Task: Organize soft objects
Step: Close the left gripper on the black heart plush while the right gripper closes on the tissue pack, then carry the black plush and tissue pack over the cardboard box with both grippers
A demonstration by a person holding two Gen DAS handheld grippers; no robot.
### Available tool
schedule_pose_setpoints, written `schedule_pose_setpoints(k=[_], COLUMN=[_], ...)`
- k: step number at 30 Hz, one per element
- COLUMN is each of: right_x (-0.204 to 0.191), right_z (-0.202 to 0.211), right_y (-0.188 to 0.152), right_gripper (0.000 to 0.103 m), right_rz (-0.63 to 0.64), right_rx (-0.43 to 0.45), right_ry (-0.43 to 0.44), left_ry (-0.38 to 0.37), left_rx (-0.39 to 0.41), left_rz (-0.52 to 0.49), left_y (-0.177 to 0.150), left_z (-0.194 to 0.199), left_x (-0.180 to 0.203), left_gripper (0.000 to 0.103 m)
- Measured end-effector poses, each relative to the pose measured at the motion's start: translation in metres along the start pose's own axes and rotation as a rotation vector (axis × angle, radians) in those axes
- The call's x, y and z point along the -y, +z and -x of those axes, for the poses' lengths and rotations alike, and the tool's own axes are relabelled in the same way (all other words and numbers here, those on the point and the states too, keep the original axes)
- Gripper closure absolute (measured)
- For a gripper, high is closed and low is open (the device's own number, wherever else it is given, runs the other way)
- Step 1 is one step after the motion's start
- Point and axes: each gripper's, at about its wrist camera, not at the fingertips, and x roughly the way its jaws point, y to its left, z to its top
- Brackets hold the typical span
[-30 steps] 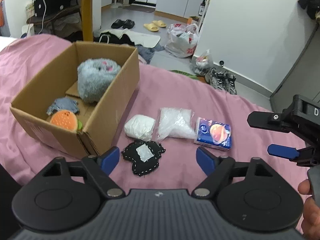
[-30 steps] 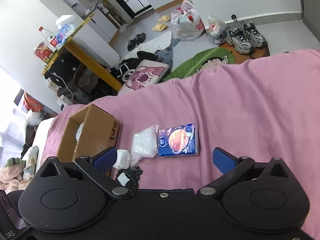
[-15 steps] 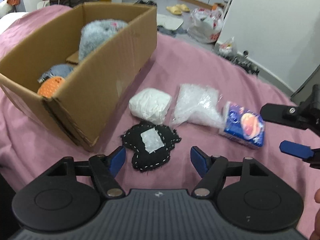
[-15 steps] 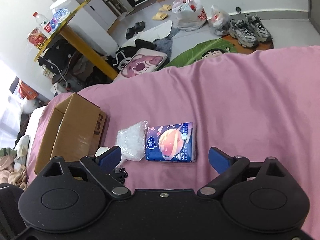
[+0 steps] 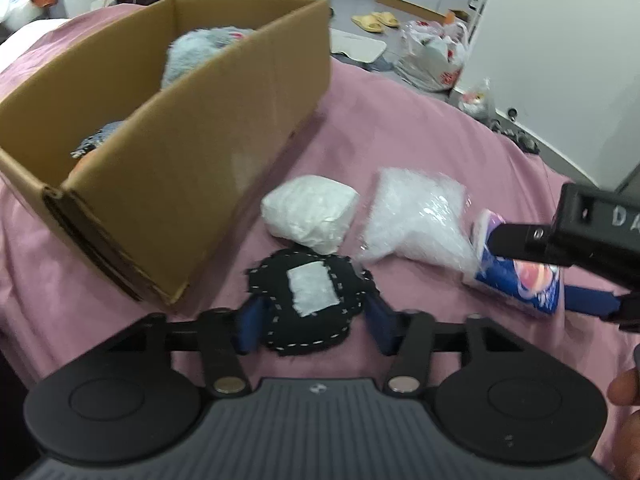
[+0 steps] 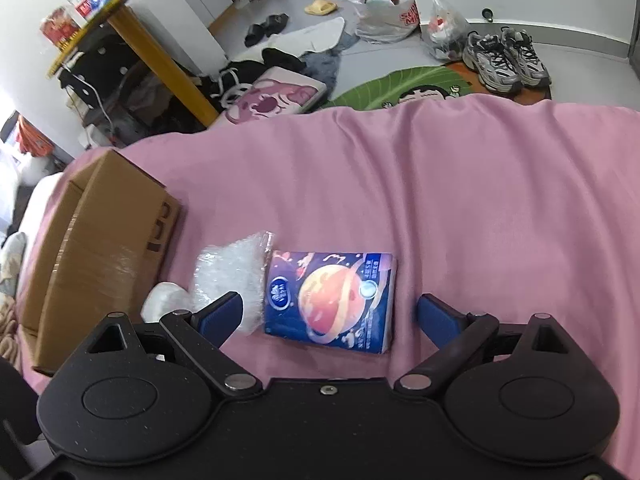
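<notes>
Straddling a flat black felt patch with white stitching (image 5: 306, 304), the left gripper (image 5: 314, 322) stands wide apart, one blue pad on each flank of the patch, which lies on the pink bedsheet (image 6: 460, 184) just beside the open brown cardboard box (image 5: 192, 160). The right gripper (image 6: 330, 316) is likewise spread wide, its fingers on either side of a blue tissue pack printed with an orange planet (image 6: 332, 300), next to a clear crinkled plastic bag (image 5: 416, 220) and a white wrapped bundle (image 5: 310, 214).
</notes>
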Motion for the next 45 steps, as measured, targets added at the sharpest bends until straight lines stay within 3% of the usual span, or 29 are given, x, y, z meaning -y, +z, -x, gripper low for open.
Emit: schedule_pose_setpoints(k=[6,13,20,30,45], right_x=[-0.007,-0.015,-0.025,-0.025,-0.037], right_z=[-0.006,-0.012,-0.009,0.028,0.083], right_y=[0.005,0.001,-0.006,-0.016,-0.03], right_gripper=[0.009,0.008,0.033,0.034,0.034], right_rz=[0.036,0.102,0.211,0.139,0.137], right_rx=[-0.005,-0.009,-0.01,0.038,0.167], right_ry=[-0.038,-0.092,-0.183,-0.164,-0.15], left_ry=[-0.029,-0.076,-0.111,-0.166,-0.24], left_rx=[0.001,-0.003,0.013,0.071,0.16], left_rz=[-0.006,0.008,0.007,-0.021,-0.051], left_y=[0.002,-0.001,-0.002,0.002,0.016], left_z=[0.002,0.011,0.027,0.059,0.116], left_x=[-0.004,-0.014,-0.02,-0.024,-0.036], left_gripper=[0.067,0.069,0.069,0.069,0.069])
